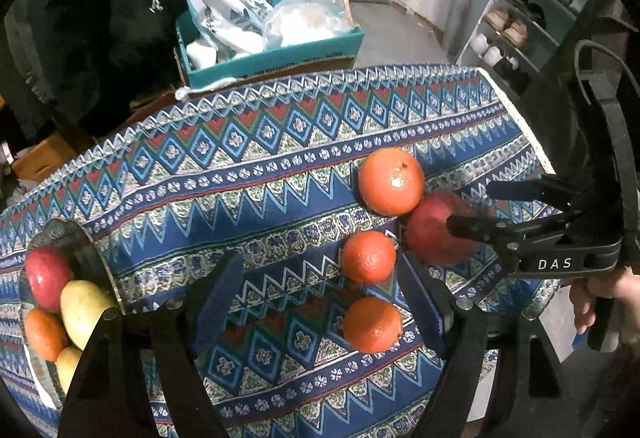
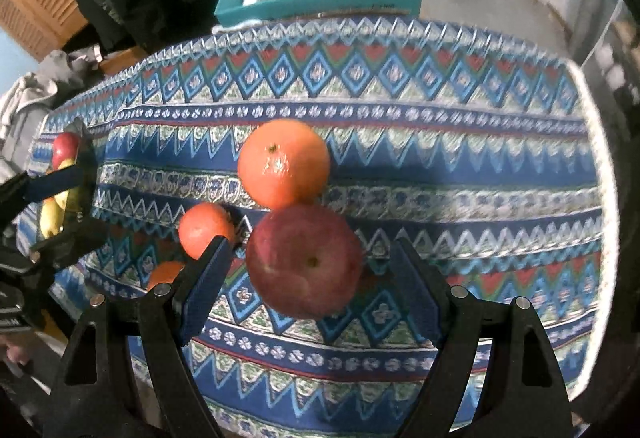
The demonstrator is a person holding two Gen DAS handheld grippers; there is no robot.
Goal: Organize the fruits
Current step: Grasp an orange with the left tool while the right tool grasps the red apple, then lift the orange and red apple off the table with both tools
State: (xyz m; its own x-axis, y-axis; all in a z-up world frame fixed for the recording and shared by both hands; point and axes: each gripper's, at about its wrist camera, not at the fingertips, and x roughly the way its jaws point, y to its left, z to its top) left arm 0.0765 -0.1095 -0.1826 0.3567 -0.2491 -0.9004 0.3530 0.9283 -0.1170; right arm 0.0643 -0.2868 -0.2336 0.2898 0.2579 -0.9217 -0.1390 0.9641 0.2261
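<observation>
Left gripper (image 1: 320, 302) jaws apart over small oranges (image 1: 371, 324), right gripper (image 2: 310, 278) jaws apart around apple (image 2: 304, 260), seemingly untouched

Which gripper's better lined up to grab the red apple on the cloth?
Right. The right gripper has open jaws on either side of the red apple, pointing down at it. The left gripper is lined up on the near orange instead.

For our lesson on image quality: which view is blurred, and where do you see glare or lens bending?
Right wrist view: soft motion blur over the red apple and cloth. Left wrist view: sharper, a glare spot on the big orange. Both: fisheye curves the table edge, corners black.
</observation>
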